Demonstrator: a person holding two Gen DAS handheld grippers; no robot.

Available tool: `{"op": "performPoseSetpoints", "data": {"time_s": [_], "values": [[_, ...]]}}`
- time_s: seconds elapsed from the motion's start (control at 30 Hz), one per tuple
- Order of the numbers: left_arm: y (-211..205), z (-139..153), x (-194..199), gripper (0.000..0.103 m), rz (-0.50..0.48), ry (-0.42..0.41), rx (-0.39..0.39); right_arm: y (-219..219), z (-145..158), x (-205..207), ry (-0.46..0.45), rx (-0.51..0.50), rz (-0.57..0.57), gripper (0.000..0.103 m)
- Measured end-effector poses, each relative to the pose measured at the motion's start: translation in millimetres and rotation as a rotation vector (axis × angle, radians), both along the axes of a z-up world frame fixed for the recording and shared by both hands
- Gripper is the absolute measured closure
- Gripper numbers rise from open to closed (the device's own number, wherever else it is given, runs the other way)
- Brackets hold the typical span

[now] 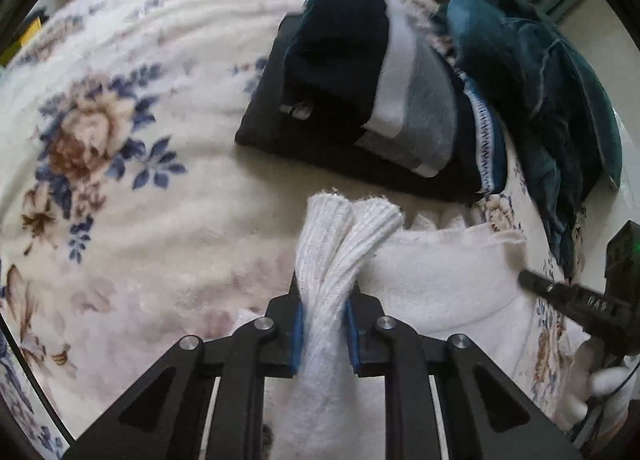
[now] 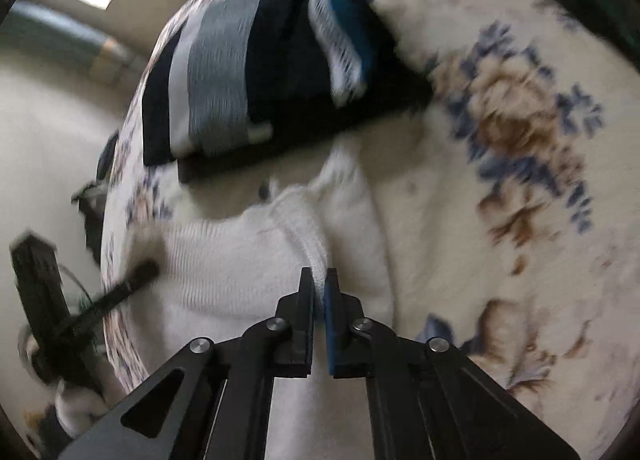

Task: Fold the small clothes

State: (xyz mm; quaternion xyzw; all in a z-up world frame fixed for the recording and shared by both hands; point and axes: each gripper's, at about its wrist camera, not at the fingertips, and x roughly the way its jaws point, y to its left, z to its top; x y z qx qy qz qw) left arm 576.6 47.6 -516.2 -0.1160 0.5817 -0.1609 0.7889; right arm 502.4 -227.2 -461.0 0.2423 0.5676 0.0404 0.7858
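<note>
White knit garment [image 1: 440, 272] on the bed [image 1: 140, 219] is pinched by both the left gripper [image 1: 325, 324] and right gripper [image 2: 319, 292], fingers nearly closed on ribbed cloth; the fold is best laid over evenly, edges aligned.

One white knitted garment [image 1: 440, 272], one stack of folded dark clothes [image 1: 360, 99], one teal garment [image 1: 540, 91], one floral blanket [image 1: 140, 139].

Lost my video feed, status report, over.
Left gripper shut on ribbed cuff of white knit garment. Right gripper shut on its edge. Folded dark clothes stack close beyond, not touching.
</note>
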Motion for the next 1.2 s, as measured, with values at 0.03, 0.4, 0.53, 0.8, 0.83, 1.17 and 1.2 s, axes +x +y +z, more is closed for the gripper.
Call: {"op": "performPoseSetpoints", "data": {"time_s": [0.03,0.4,0.53,0.8,0.83,1.17,1.2], "values": [[2,-8,9,0.088,0.011,0.027,-0.011,-3,1,3,-0.002,-0.008,-0.009,0.099],[54,-32,18,0.049,0.132,0.185,-0.19,-7,-60,51,0.226,-0.002,0.011,0.096],[59,-17,-20,0.048,0.142,0.185,-0.26,-17,-35,23,0.19,0.012,0.02,0.068],[25,-42,-38,0.083,0.125,0.182,-0.358,-6,-69,-20,0.323,0.139,0.047,0.066],[35,-37,-42,0.083,0.164,0.158,-0.515,-2,-70,-23,0.309,0.153,0.045,0.068],[54,-35,-45,0.044,0.11,0.233,-0.372,-26,-58,-30,0.271,0.118,0.027,0.097],[52,-31,-48,0.037,0.1,0.221,-0.343,-24,-52,-29,0.263,0.121,0.047,0.097]]}}
